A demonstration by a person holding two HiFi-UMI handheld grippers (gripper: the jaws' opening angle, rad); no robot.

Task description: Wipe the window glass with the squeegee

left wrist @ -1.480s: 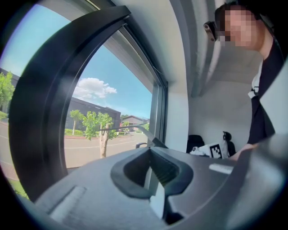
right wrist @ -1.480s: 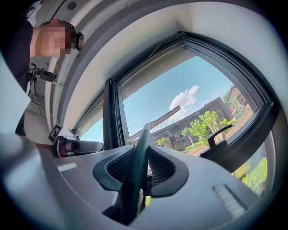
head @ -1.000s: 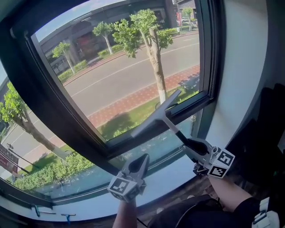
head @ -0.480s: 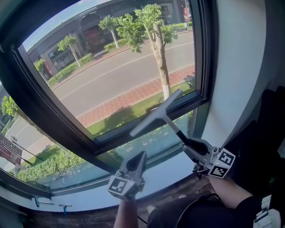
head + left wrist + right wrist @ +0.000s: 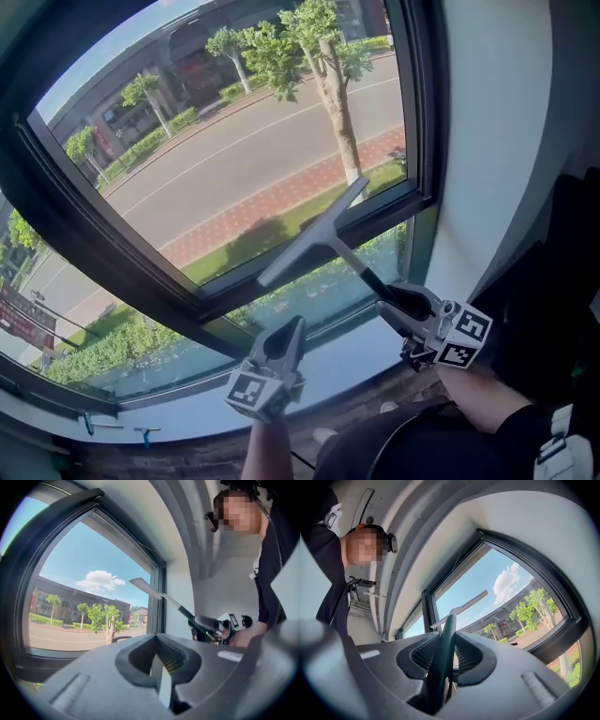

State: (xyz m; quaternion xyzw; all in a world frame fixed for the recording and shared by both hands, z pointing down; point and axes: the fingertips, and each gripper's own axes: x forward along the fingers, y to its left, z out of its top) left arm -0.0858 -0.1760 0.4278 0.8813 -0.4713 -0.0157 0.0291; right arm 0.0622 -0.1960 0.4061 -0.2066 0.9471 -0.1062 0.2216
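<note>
Window glass (image 5: 234, 159) fills the view, street and trees beyond; no suds or streaks show, so the wiped share is unreadable, and most may remain. Squeegee (image 5: 309, 239) sits at the pane's lower right, blade crossing the lower frame bar (image 5: 220, 295), long axis slanting lower-left to upper-right; handle runs down-right into right gripper (image 5: 396, 305), clenched on it. Left gripper (image 5: 284, 339) hangs below, jaws together, empty
</note>
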